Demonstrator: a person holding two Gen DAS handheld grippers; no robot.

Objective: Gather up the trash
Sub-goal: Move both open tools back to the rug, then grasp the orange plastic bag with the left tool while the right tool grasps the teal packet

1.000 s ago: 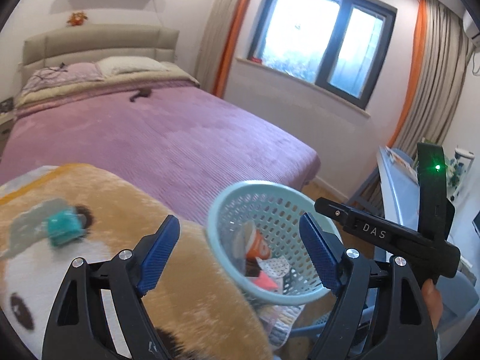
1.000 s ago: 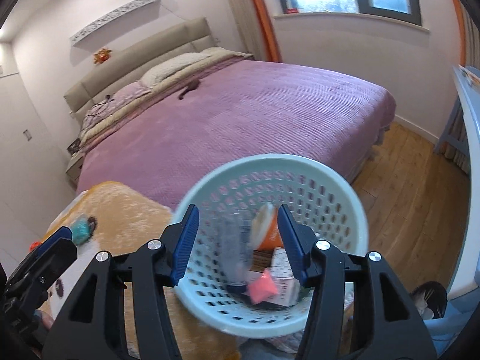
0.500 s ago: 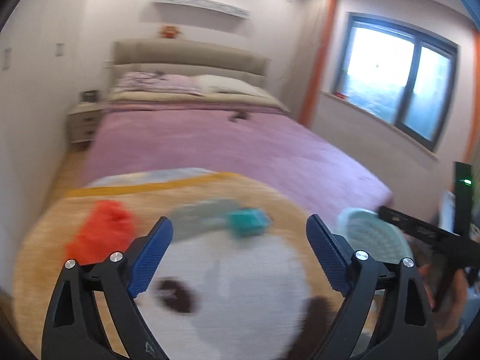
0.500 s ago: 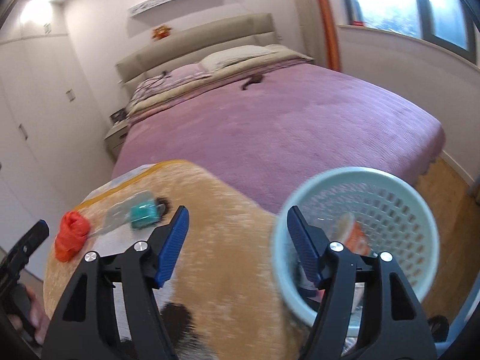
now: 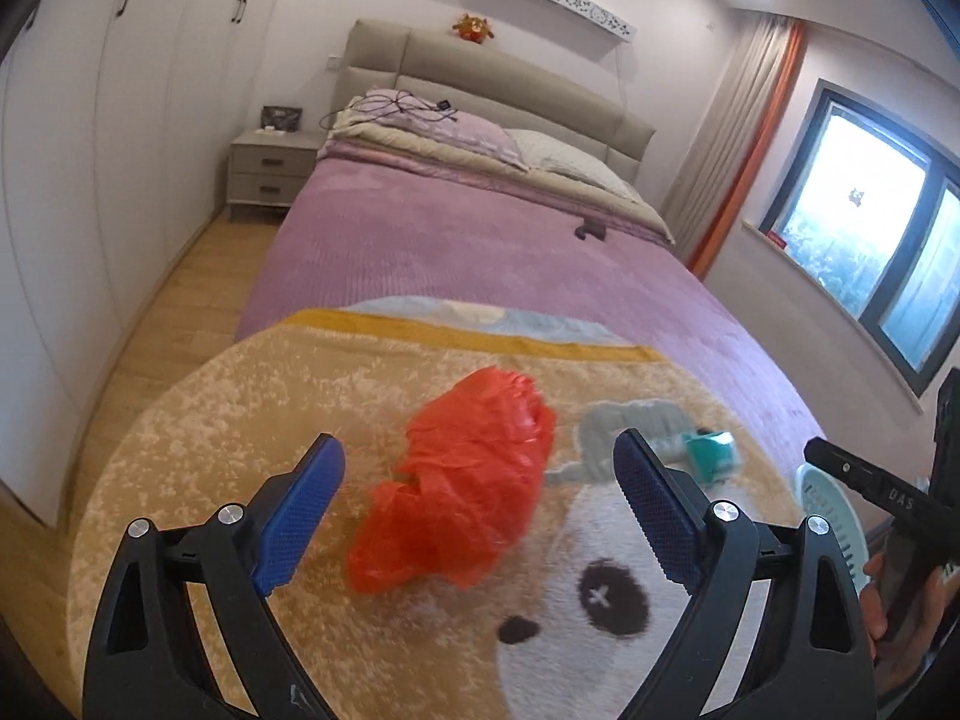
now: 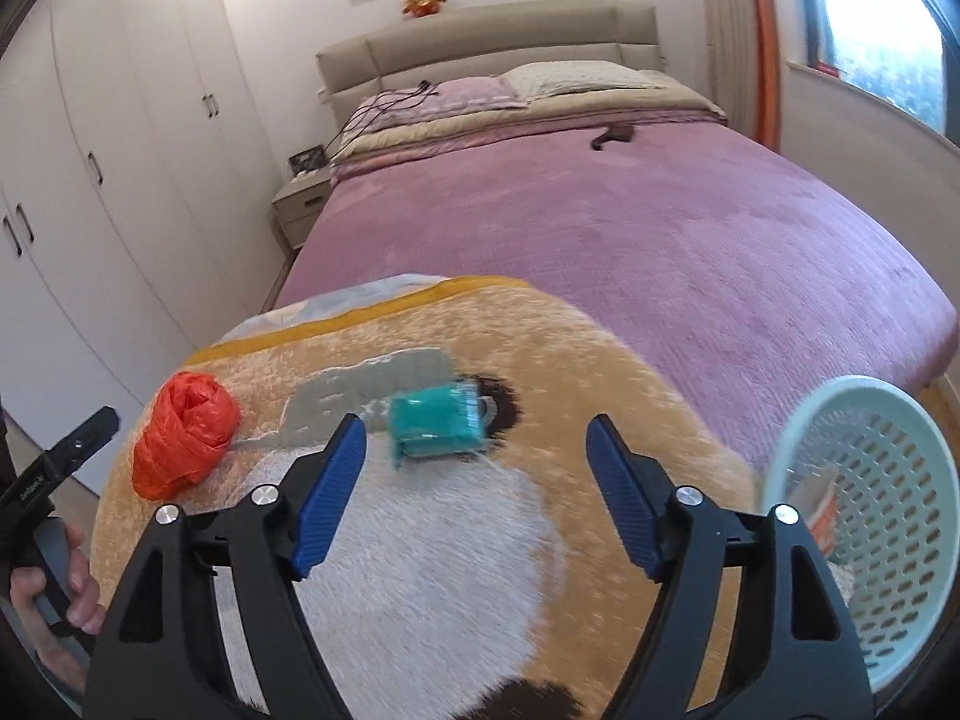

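Note:
A crumpled orange plastic bag (image 5: 462,480) lies on the plush panda blanket (image 5: 240,420); my left gripper (image 5: 480,507) is open and hovers right over it, jaws on either side, not touching. The bag also shows in the right wrist view (image 6: 183,435). A teal wrapper (image 6: 438,423) lies on the blanket just beyond my open, empty right gripper (image 6: 477,495); it also shows in the left wrist view (image 5: 711,453). The pale blue perforated basket (image 6: 900,420) with trash inside sits at the right, off the blanket's edge.
A purple bed (image 6: 660,210) lies behind the blanket with a small dark object (image 6: 615,135) on it. White wardrobes (image 6: 90,180) and a nightstand (image 5: 270,174) stand at the left. A window (image 5: 870,228) is at the right. Wooden floor (image 5: 168,312) runs along the bed.
Both grippers swung left away from the basket. The left one now hovers over the orange bag, and the right one faces the teal wrapper. Both stayed open.

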